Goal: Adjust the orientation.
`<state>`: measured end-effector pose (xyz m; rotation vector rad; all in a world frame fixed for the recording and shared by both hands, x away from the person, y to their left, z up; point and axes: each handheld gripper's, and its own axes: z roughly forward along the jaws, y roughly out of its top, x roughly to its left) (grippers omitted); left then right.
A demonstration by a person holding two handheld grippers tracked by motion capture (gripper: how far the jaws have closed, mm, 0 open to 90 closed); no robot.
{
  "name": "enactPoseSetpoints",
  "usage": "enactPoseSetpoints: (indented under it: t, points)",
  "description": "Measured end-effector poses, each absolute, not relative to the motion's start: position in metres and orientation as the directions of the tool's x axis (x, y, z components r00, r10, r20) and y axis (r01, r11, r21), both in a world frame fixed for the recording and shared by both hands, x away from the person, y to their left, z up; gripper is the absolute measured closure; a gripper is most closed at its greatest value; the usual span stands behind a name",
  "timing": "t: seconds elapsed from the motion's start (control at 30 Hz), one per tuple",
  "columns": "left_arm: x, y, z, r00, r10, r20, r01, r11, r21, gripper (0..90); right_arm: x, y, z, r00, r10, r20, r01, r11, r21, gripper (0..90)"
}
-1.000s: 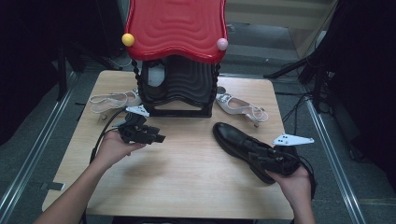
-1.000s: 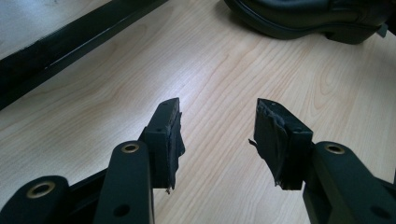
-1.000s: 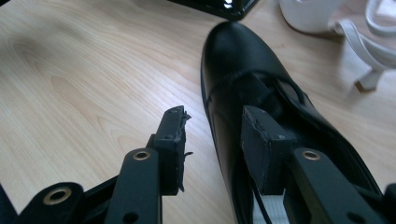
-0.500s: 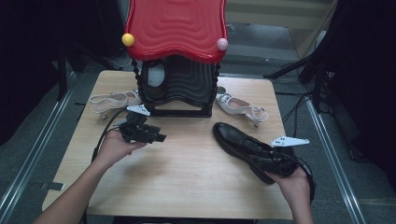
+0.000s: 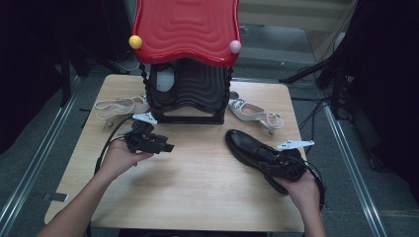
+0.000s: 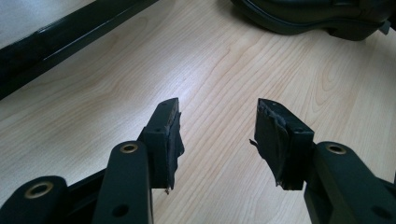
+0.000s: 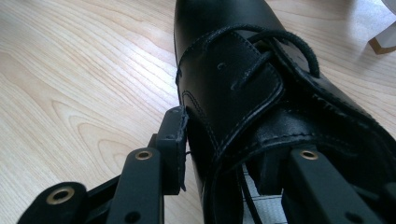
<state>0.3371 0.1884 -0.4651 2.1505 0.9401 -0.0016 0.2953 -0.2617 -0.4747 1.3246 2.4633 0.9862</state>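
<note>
Black lace-up shoe (image 7: 243, 79), lying near the bench's (image 5: 197, 197) right edge: right hand-held gripper (image 7: 219, 154) has lowered, now straddling its side wall, not visibly clamping. Left hand-held gripper (image 6: 217, 135) waiting released, empty.

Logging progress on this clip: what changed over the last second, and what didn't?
The right gripper has sunk a little onto the black shoe; one jaw is outside its side wall, the other inside the opening. The shoe hasn't moved. The left gripper stayed open and empty; sandals and rack unchanged.
</note>
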Motion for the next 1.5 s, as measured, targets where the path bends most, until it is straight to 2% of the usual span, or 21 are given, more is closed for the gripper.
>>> enactPoseSetpoints:
  t: [0.17,0.3,0.4,0.8,1.23,1.5]
  points:
    - [0.335,0.191,-0.466,0.725,0.626,-0.286,0.626,-0.427,0.653,50.9,0.301,-0.251,-0.478,-0.562,0.811,0.159,0.711,0.376,0.594,64.6]
    - [0.334,0.193,-0.466,0.722,0.63,-0.284,0.626,-0.42,0.657,52.1,0.305,-0.253,-0.477,-0.559,0.797,0.229,0.733,0.347,0.585,77.4]
    - [0.333,0.194,-0.465,0.729,0.626,-0.277,0.616,-0.425,0.663,55.6,0.308,-0.256,-0.475,-0.538,0.793,0.285,0.767,0.321,0.556,81.2]
    - [0.331,0.2,-0.466,0.708,0.64,-0.299,0.636,-0.393,0.665,54.3,0.303,-0.245,-0.462,-0.585,0.768,0.26,0.728,0.357,0.585,81.0]
    - [0.318,0.214,-0.468,0.672,0.674,-0.307,0.658,-0.353,0.666,51.9,0.314,-0.197,-0.456,-0.69,0.677,0.257,0.666,0.455,0.591,80.2]
    - [0.308,0.225,-0.471,0.646,0.698,-0.309,0.672,-0.327,0.665,51.6,0.323,-0.173,-0.456,-0.724,0.642,0.255,0.64,0.486,0.595,80.2]
